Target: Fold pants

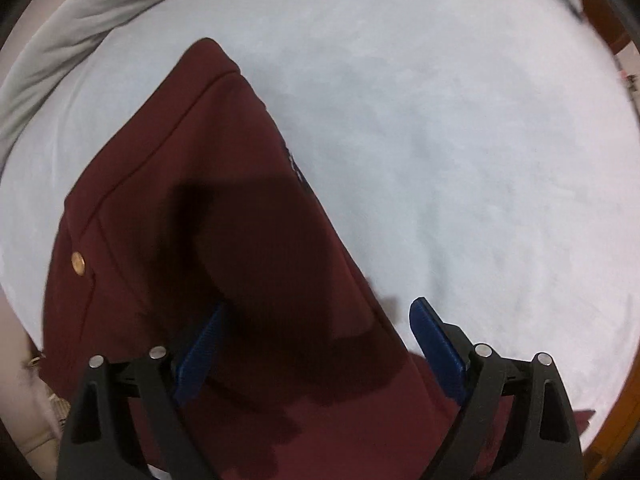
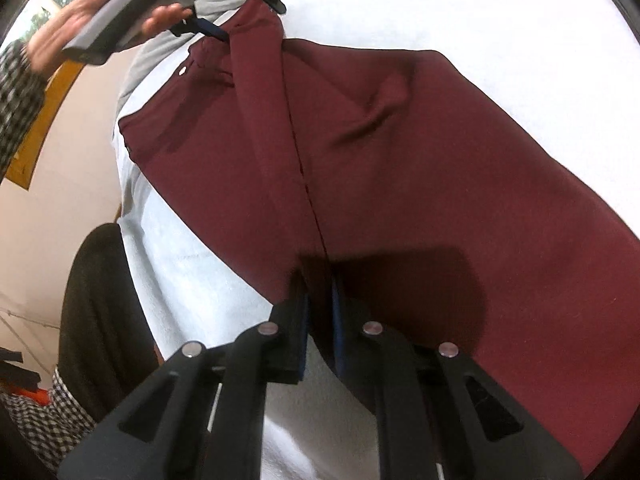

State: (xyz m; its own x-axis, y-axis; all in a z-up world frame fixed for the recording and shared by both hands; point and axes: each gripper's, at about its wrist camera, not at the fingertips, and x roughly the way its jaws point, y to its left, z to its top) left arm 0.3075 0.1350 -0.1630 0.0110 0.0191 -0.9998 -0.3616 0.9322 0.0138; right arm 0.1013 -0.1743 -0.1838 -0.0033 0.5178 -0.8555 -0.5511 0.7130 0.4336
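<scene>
Maroon pants (image 1: 224, 216) lie on a pale sheet (image 1: 440, 128), waistband with a brass button (image 1: 77, 263) at the left. My left gripper (image 1: 316, 320) is open just above the pants, its blue pads (image 1: 436, 340) wide apart on either side of the cloth. In the right wrist view the pants (image 2: 400, 168) spread ahead, one leg folded over the other along a seam. My right gripper (image 2: 319, 292) is shut on a fold of the pants near the seam. The left gripper (image 2: 208, 28), held by a hand, shows at the top left by the waistband.
A grey blanket (image 1: 80, 28) is bunched along the far edge of the sheet. A wooden frame (image 1: 600, 20) borders the bed at the right. The person's dark clothing (image 2: 100, 320) and a checked sleeve (image 2: 20, 92) are at the left.
</scene>
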